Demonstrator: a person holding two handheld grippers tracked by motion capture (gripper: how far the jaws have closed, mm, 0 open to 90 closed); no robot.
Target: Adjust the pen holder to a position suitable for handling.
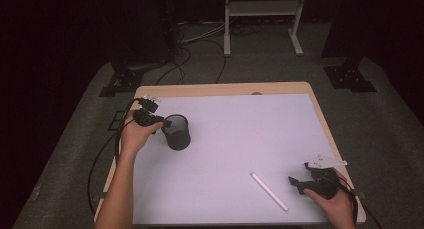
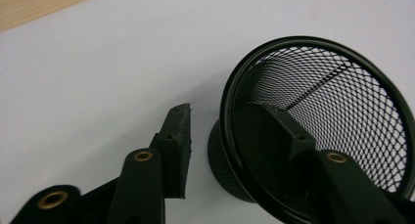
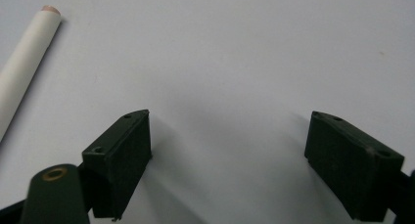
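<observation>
Left gripper (image 2: 230,131) straddling the black wire-mesh cylindrical cup (image 2: 342,101)

One finger sits inside the cup, one outside; its rim stands between them, a gap showing at the outer finger, fingers open.

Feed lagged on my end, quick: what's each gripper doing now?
Left gripper: open, jaws astride the mesh cup wall, a gap still showing.
Right gripper: open, empty, beside the white stick.

looked like a lab or recording studio: dark surroundings, grey carpet (image 1: 260,59), loose cables (image 1: 200,44), metal stand (image 1: 262,19), paper-covered desk (image 1: 230,89).
</observation>
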